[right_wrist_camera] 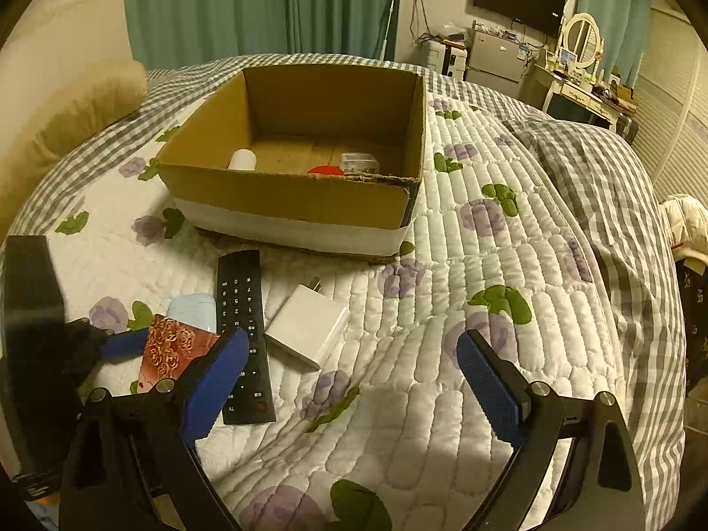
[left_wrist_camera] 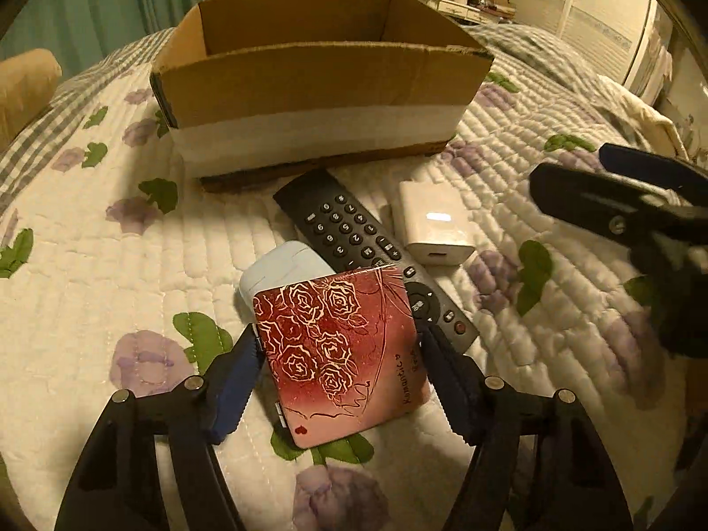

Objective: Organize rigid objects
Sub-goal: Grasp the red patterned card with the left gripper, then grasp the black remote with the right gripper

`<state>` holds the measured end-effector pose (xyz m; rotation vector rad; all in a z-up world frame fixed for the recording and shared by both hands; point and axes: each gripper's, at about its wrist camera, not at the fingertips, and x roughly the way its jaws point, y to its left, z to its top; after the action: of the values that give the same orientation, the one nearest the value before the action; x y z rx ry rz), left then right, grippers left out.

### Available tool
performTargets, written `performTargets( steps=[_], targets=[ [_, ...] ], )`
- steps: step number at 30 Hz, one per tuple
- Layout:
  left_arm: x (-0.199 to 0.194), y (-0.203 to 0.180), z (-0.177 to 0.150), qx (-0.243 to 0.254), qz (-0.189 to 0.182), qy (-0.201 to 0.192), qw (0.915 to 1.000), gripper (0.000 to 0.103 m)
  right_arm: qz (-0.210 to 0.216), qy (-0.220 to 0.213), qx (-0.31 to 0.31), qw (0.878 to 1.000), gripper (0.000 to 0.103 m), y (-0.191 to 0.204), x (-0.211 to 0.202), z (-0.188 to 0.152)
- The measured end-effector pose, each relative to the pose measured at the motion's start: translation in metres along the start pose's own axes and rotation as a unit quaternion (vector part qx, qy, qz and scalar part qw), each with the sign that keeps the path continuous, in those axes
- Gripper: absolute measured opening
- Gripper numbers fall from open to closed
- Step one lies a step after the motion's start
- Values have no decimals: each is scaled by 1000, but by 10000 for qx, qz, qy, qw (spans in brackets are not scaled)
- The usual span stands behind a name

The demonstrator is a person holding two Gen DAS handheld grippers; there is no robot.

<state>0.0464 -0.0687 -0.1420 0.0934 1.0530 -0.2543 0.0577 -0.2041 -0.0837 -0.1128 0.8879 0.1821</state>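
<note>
Your left gripper (left_wrist_camera: 340, 354) clamps a flat, rigid red-to-pink case (left_wrist_camera: 340, 354) by its two side edges, its blue ribbed pads pressed against the case; the lid is printed with pale line-drawn roses, a small red heart at one corner, and the script "Romantic" with a second word too small to read. The case is tilted above the bed (left_wrist_camera: 88, 265), whose quilted white cover carries purple flowers and green leaves, with grey check cloth at the margins. Just beyond the case lies a pale blue rounded case (left_wrist_camera: 278, 265), smooth plastic, partly hidden under it. Beside that rests a long black remote control (left_wrist_camera: 354, 230), matte, with white numbered keys, a round navigation pad and a red button at its near end. Just beside the remote sits a glossy white charger block (left_wrist_camera: 433, 225), rectangular with rounded edges, a port in its near face; in the right wrist view its metal prongs point toward the box. The cardboard box (right_wrist_camera: 283, 194) stands open behind them, corrugated brown with a white band round its lower wall and a torn top rim; inside are a white cylinder (right_wrist_camera: 242, 160), a red round item (right_wrist_camera: 325, 170) and a small clear-topped pack (right_wrist_camera: 359, 161), its print unreadable. Your right gripper (right_wrist_camera: 354, 380) hangs wide apart over bare quilt, holding nothing, near the remote's end.
</note>
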Motion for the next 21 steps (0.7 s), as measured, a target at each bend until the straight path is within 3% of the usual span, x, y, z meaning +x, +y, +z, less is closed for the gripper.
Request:
performTargets(
  steps=[2,3,4,6,16,21],
  targets=[
    [-2,3,0,-43,-11,-4,10000,71,-5,-1,-22,10000,96,1,-1,0],
    [-4,8,-1,-76,43,-24,10000,47,15,-5,-26,10000,96,1,-1,0],
    [-7,15,3,-129,70,-71,9999,35,47,-11,-31,10000,96,1,-1,0],
    [-9,28,7,-330,-207,-3,9992,31,112,0,-47,9999,96,2,-1,0],
    [-3,42,7,-478,-481,213,9975,34,157,158,18,9998,96,2,6,1],
    [-19,28,11,-248,-660,-17,9975,29,165,127,57,9998,96,1,5,1]
  ],
)
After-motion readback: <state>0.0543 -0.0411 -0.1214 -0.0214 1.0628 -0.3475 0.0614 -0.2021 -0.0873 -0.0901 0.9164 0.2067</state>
